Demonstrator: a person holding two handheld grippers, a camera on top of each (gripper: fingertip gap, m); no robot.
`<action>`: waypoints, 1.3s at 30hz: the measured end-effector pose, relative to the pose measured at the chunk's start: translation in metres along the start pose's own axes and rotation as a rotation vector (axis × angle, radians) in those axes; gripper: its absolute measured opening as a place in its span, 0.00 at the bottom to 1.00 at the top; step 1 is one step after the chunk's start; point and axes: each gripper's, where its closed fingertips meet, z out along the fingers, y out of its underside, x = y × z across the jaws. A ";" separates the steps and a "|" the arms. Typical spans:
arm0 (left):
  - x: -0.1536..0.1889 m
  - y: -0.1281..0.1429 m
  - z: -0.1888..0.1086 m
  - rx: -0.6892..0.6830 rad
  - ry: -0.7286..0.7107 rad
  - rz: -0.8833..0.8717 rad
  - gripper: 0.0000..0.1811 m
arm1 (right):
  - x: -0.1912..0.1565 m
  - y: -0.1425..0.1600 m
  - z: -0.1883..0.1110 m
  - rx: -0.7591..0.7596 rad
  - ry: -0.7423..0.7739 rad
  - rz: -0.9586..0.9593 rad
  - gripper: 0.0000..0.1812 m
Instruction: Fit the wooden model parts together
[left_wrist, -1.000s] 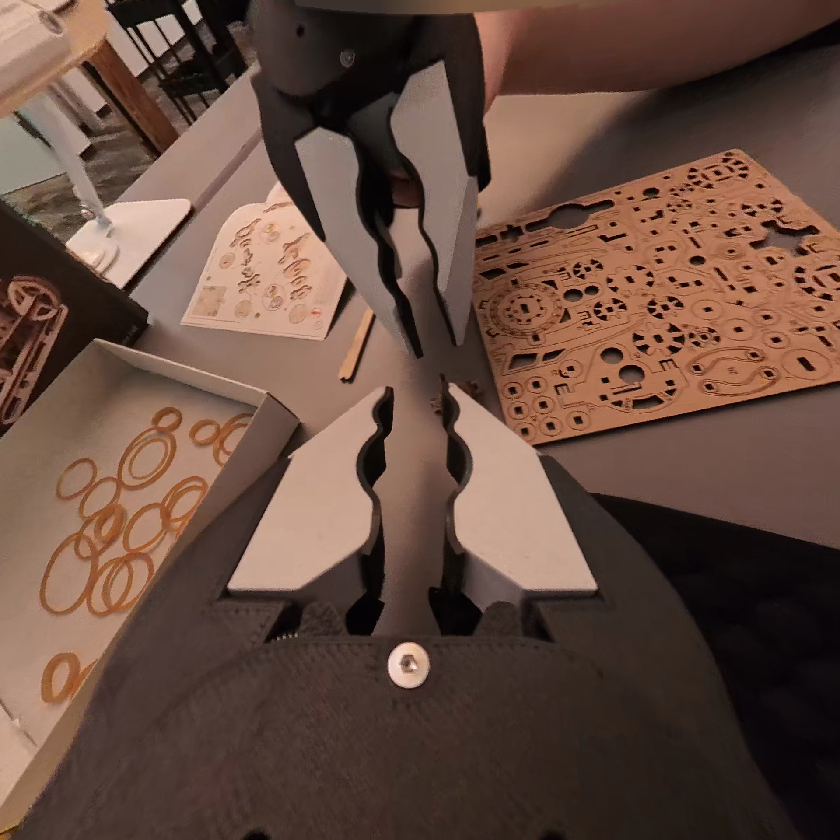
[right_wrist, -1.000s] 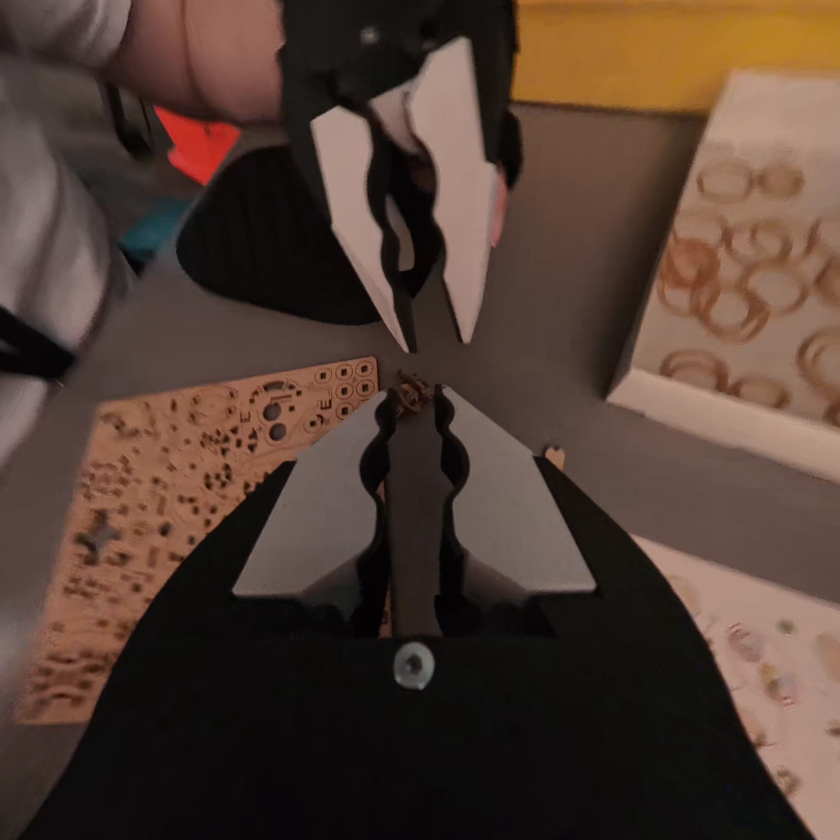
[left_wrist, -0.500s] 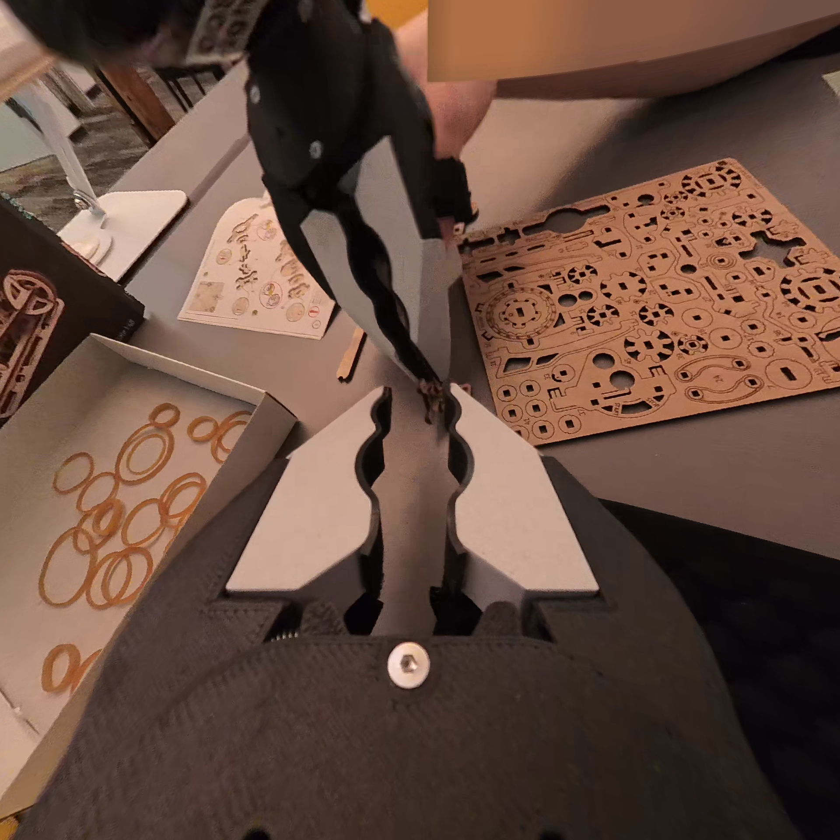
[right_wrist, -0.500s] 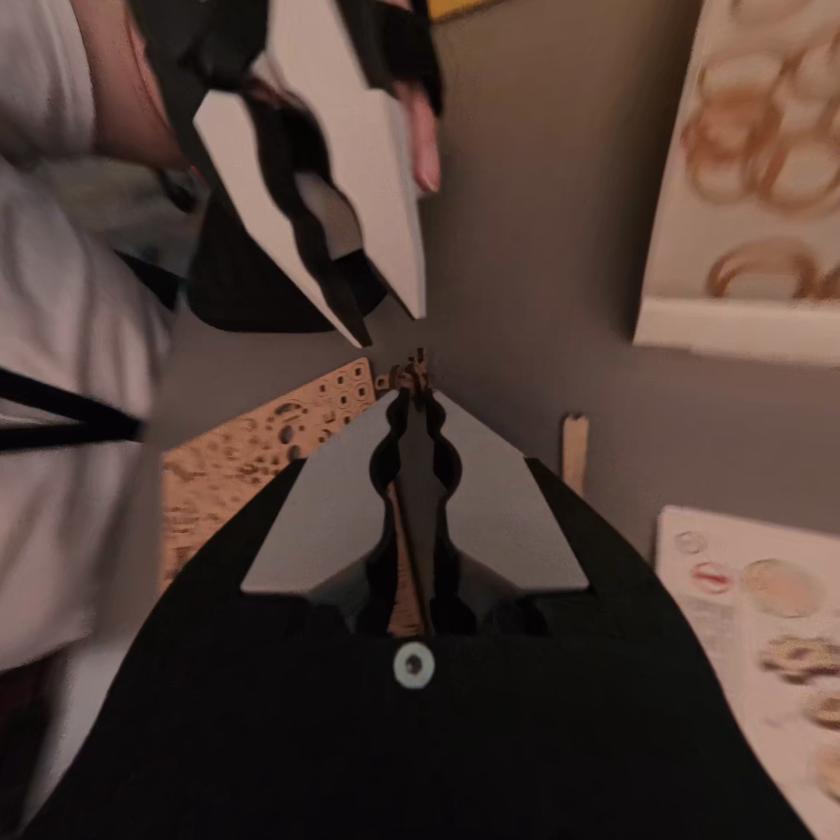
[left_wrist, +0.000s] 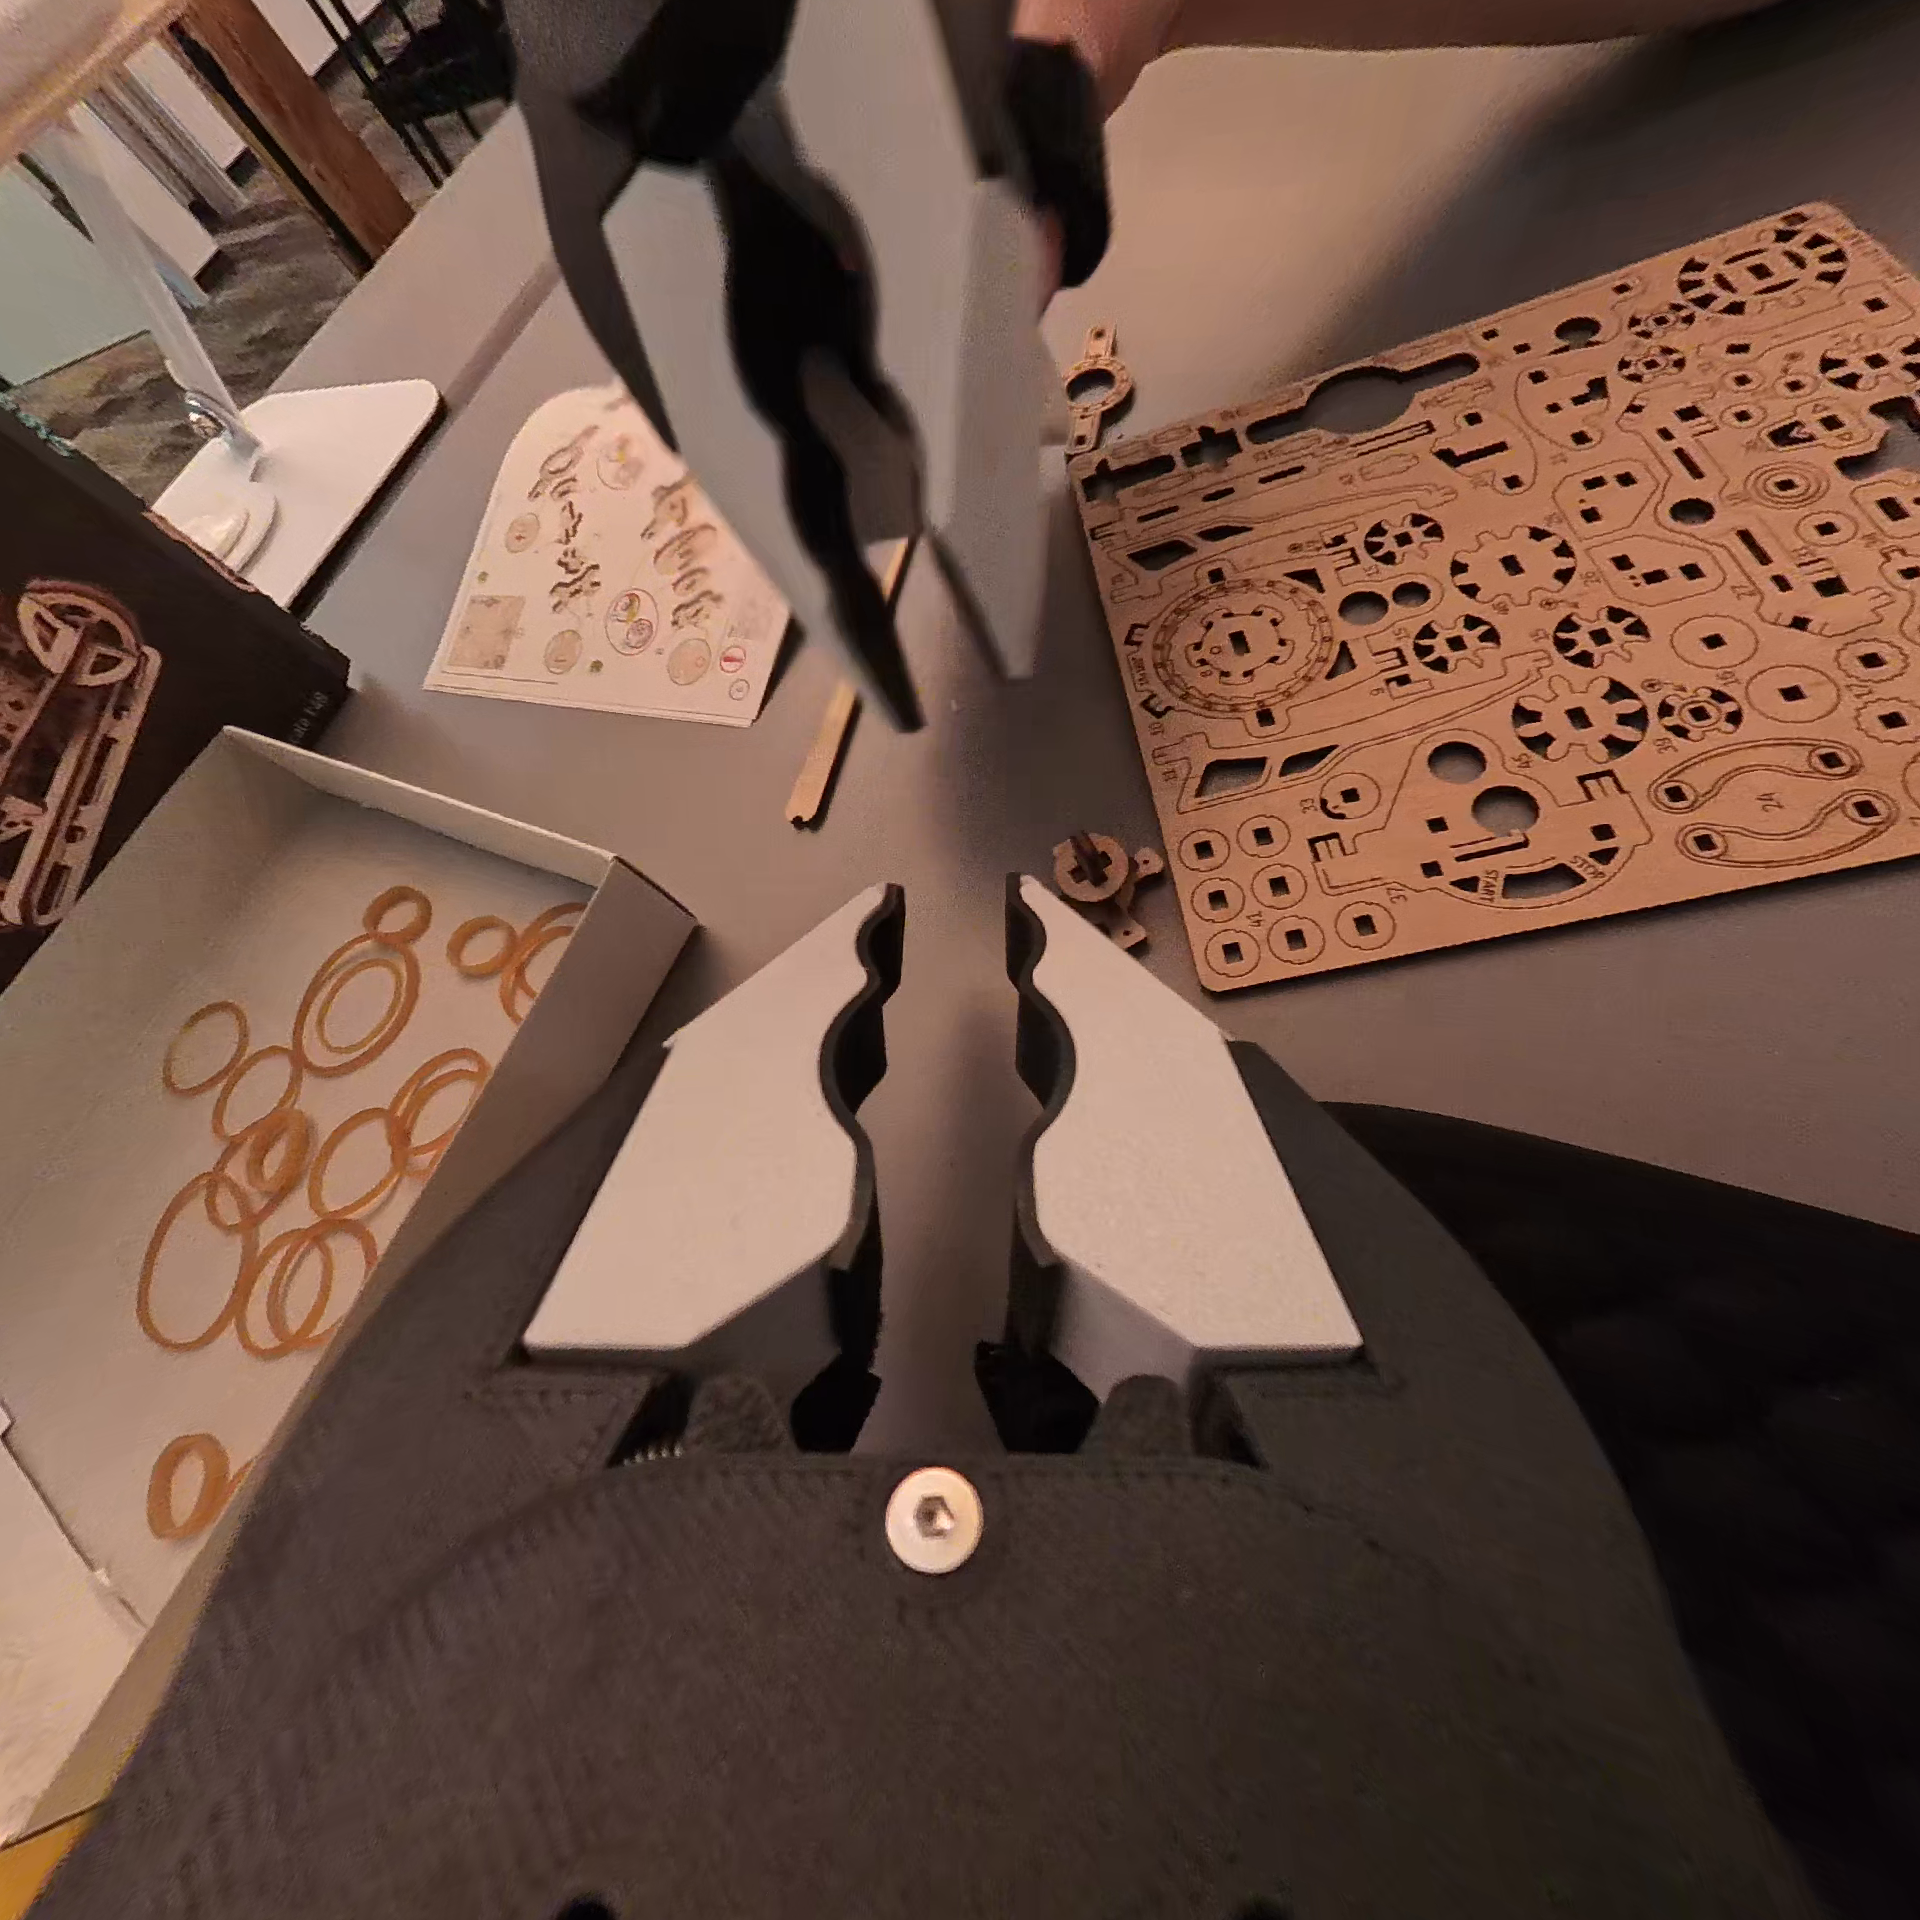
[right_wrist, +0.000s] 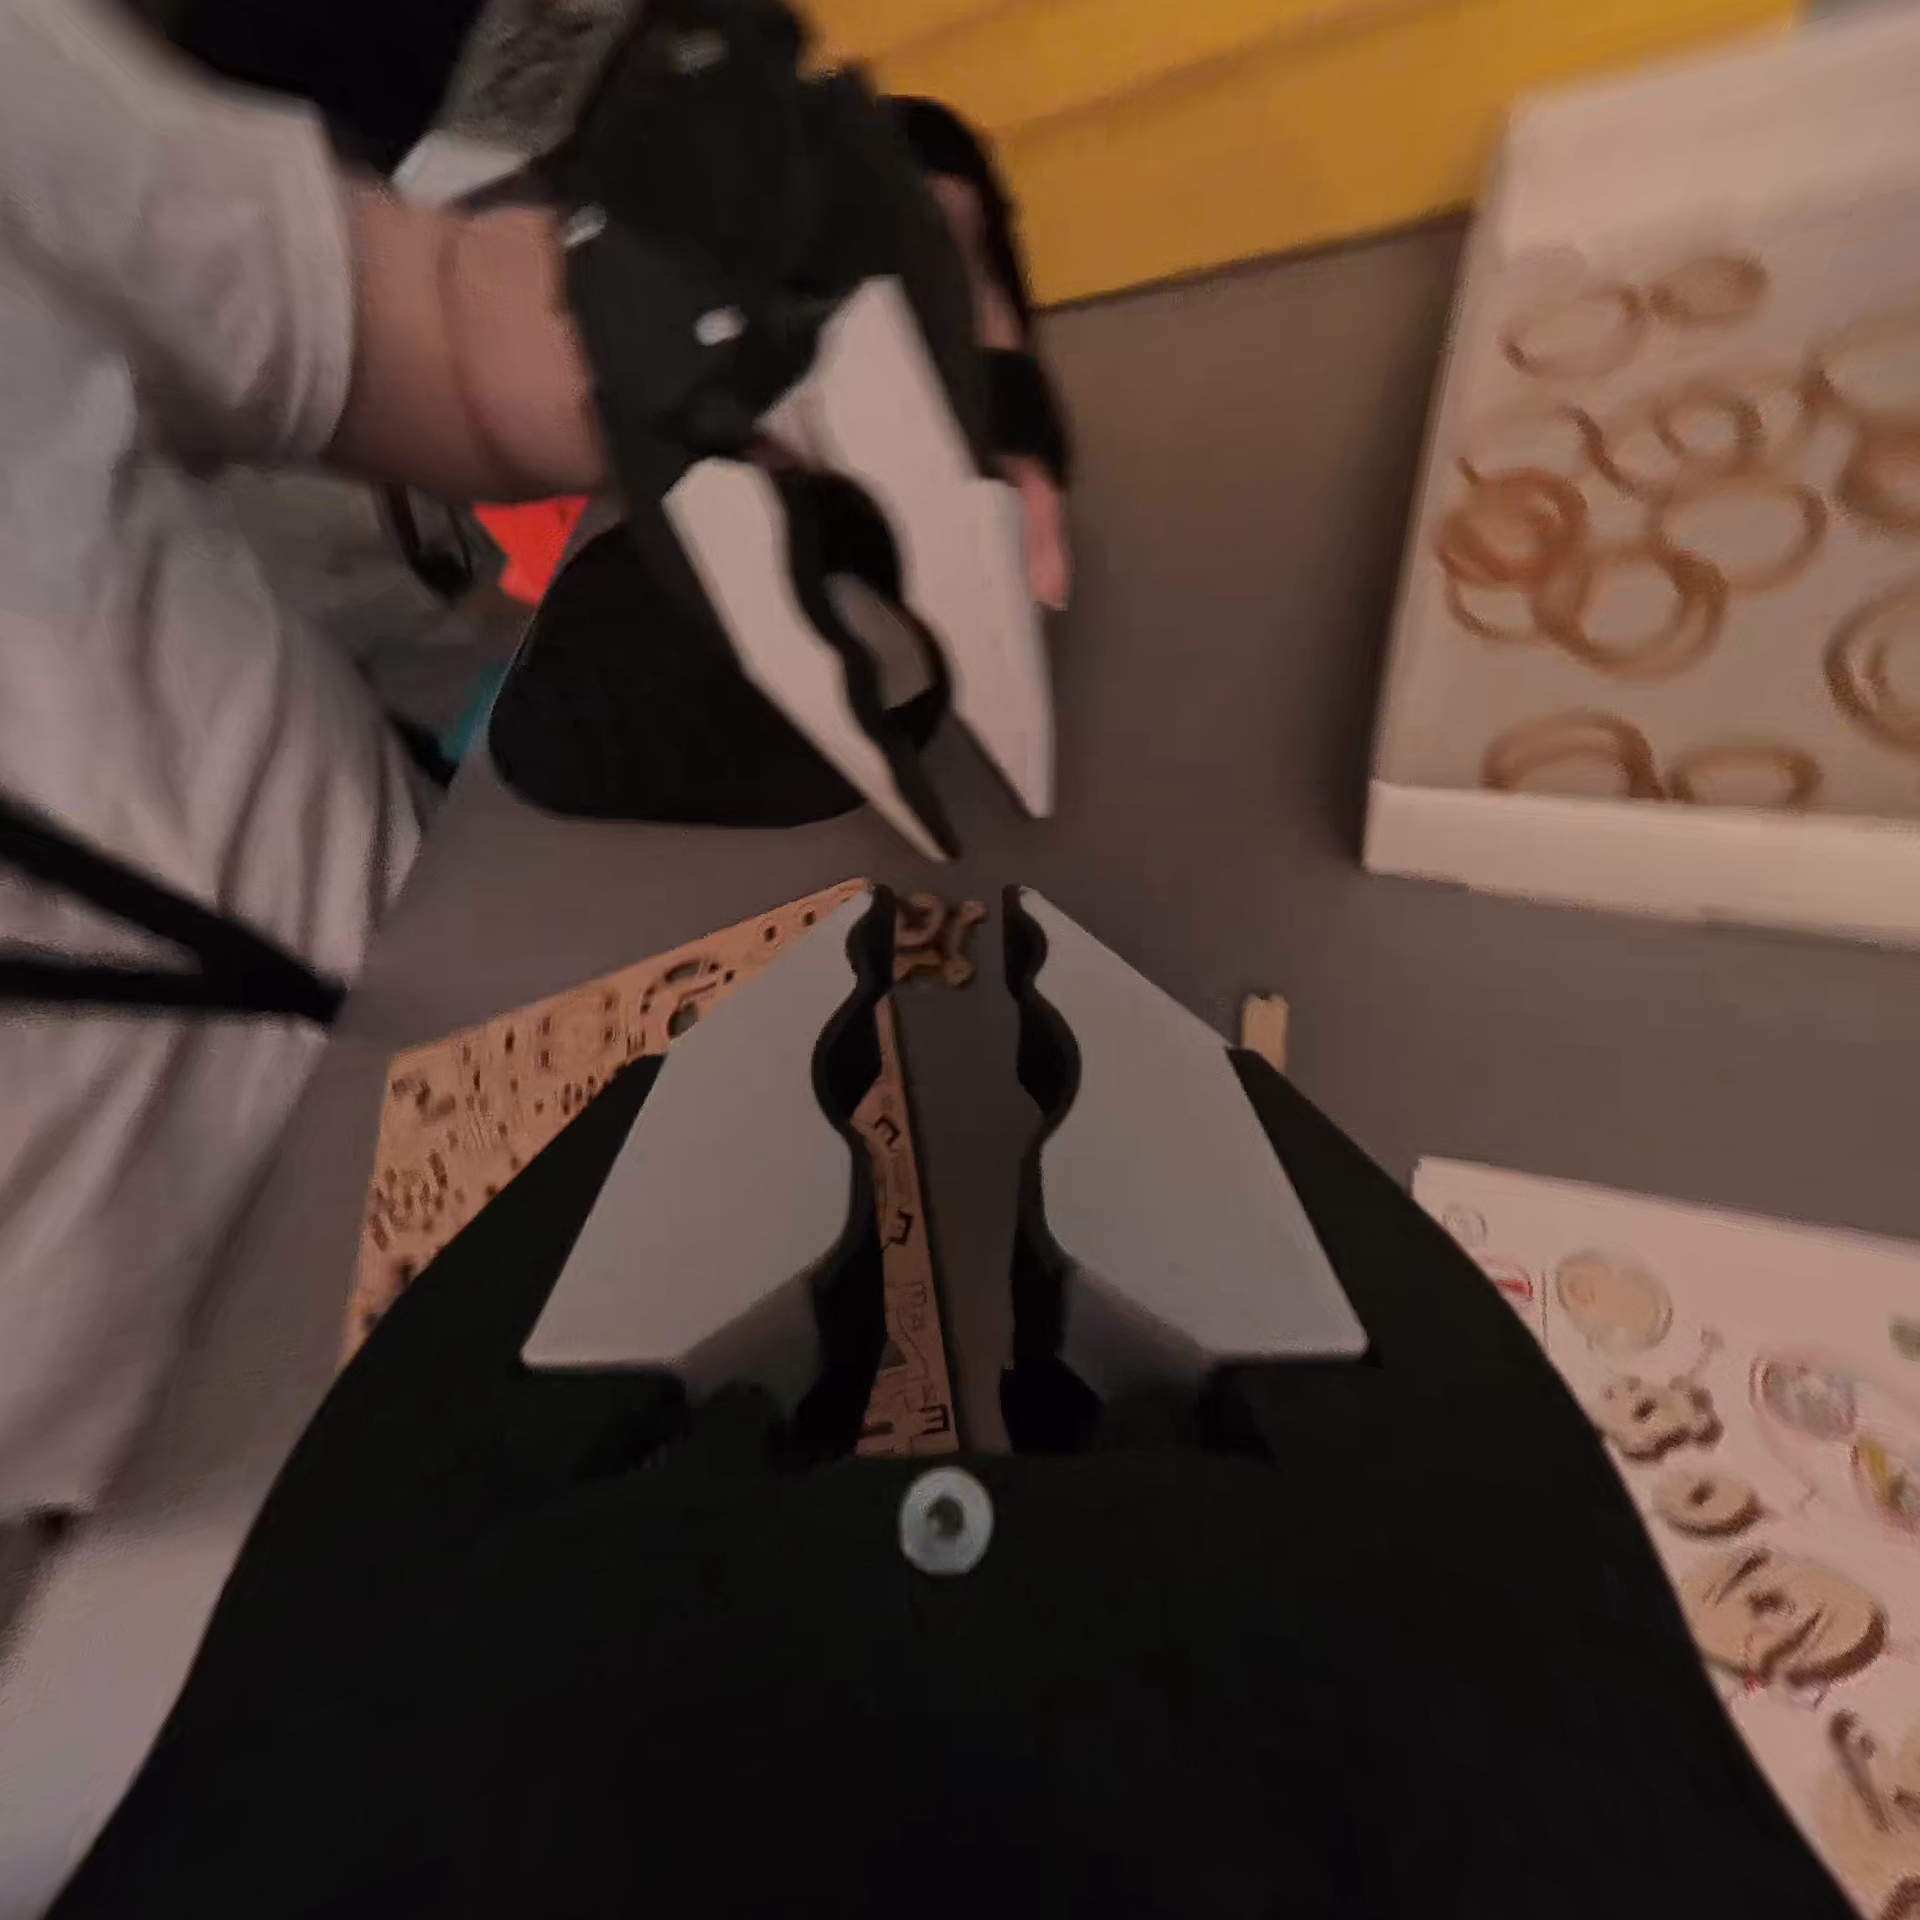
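- Left wrist view: the left gripper (left_wrist: 954, 906) is seen with its jaws parted and nothing between them, low over the grey bench (left_wrist: 1558, 1060).
- A small assembled wooden part (left_wrist: 1093, 875), a toothed disc with a peg slotted through it, lies on the bench at about 1 o'clock from the left fingertips, just beside the near corner of the wooden parts sheet (left_wrist: 1538, 623). It is touched by neither gripper in this view.
- The right gripper (left_wrist: 961, 696) is seen at 12 o'clock, pointed down toward the bench, its jaws apart and empty; motion blur is present.
- Right wrist view: the small part is framed between the right gripper's fingertips (right_wrist: 940, 904), but whether it is touched cannot be told; by the other view it lies on the bench beyond them.
- The part is judged to have been set down there so that the next piece can be taken from the sheet at 2 o'clock; a loose piece (left_wrist: 1096, 387) lies off the sheet's far corner.
- An instruction sheet (left_wrist: 613, 613) at 11 o'clock and a wooden stick (left_wrist: 826, 748) are kept within reach, presumably for reference and for pressing pieces out.
- A white box (left_wrist: 644, 894) of rubber bands (left_wrist: 312, 1143) sits at 9 o'clock, clear of the working space.
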 end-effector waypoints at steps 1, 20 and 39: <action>0.001 0.000 0.000 0.004 0.009 0.001 0.09 | -0.011 0.002 0.000 0.000 -0.004 -0.121 0.09; 0.024 -0.004 -0.001 -0.013 0.046 0.173 0.01 | -0.011 0.023 0.033 -0.062 0.137 -0.346 0.01; 0.003 0.012 0.013 -0.135 -0.123 0.213 0.02 | 0.000 0.026 0.021 -0.166 0.208 -0.165 0.00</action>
